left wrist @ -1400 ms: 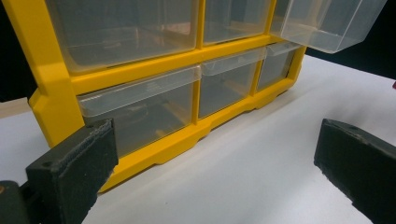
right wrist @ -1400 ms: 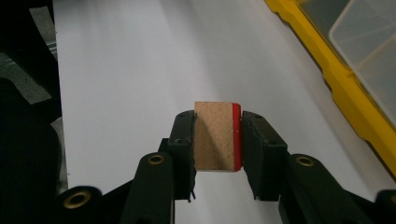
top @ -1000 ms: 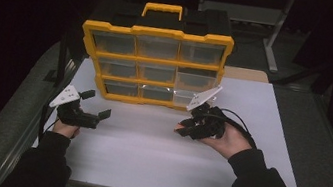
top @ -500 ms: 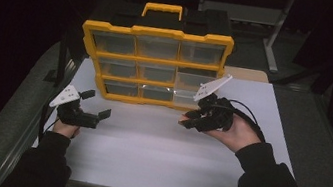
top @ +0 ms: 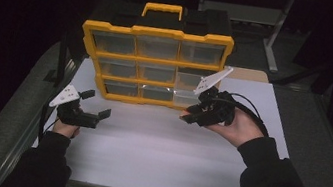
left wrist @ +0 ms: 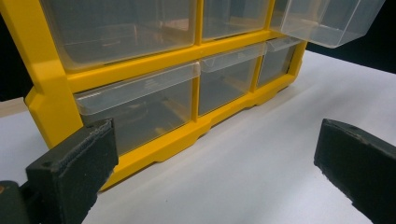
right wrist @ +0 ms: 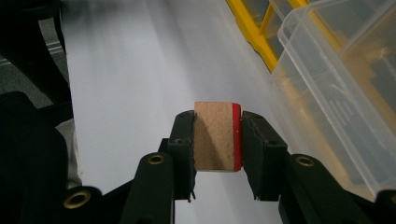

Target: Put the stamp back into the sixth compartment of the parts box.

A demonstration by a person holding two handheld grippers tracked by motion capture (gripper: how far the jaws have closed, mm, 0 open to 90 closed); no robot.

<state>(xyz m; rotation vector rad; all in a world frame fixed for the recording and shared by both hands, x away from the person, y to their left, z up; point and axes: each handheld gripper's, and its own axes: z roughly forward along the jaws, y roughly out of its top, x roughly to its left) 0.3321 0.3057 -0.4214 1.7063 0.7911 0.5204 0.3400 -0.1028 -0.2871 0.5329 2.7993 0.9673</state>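
Your right gripper carries a small tan block with a red face, clamped between its jaws just beside the pulled-out clear drawer.

The block looks light, stiff and flat-sided, probably wood or cork, so it should sit firmly if you grip it across the tan and red faces as you do now; the thin plastic drawer at the lower right of the yellow organizer looks light and easily nudged, so I would go in gently. Your left gripper hovers low over the white bench, jaws wide apart and empty, facing the organizer's bottom row. Against the earlier frames, your right hand has lifted and moved back toward the drawer; your left has barely shifted.
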